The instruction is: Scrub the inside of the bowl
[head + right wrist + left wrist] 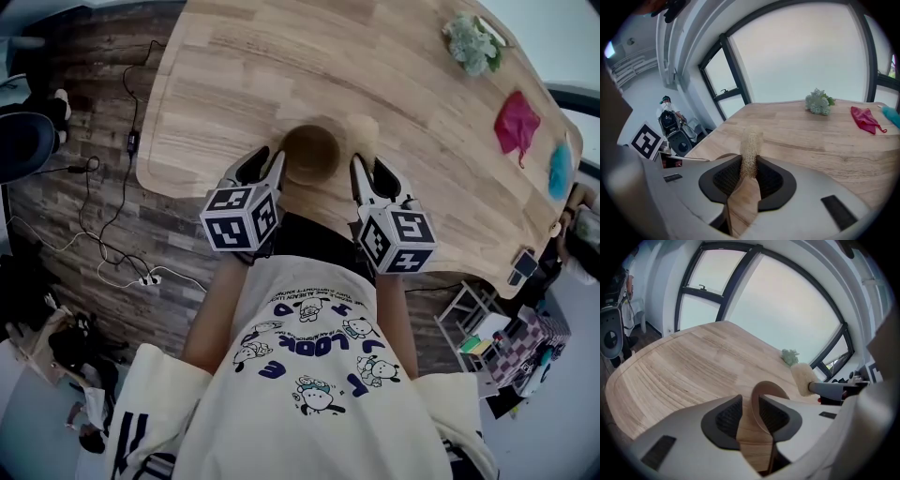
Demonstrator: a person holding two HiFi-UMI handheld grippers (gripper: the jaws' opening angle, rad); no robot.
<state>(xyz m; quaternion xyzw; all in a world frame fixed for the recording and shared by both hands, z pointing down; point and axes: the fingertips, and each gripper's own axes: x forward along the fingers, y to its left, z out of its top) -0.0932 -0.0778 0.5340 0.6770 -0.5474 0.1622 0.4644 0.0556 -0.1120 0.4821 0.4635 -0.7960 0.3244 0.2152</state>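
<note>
- The wooden bowl (311, 153) is sitting on the wooden table (281, 56), near the edge closest to you and between your 2 grippers.
- Your left gripper (267, 167) is straddling the bowl's left wall. In the left gripper view 1 pad is sitting inside the bowl (764, 389). The other pad is outside, with table showing in the gap, so the jaws are standing apart and not pinching.
- Your right gripper (370, 173) is clamping a tan loofah scrubber (751, 145) between both pads, and the scrubber is sticking out past the jaw tips.
- In the head view the scrubber (364, 127) is hanging just beside the bowl's right rim, outside it; can't tell if it's touching.
- Farther out, a pale green plant bunch (473, 42), a red cloth (516, 122) and a blue item (560, 169) are lying along the table's far right, well apart from the bowl.
- Cables (132, 141) are trailing over the wood-pattern floor at left.
</note>
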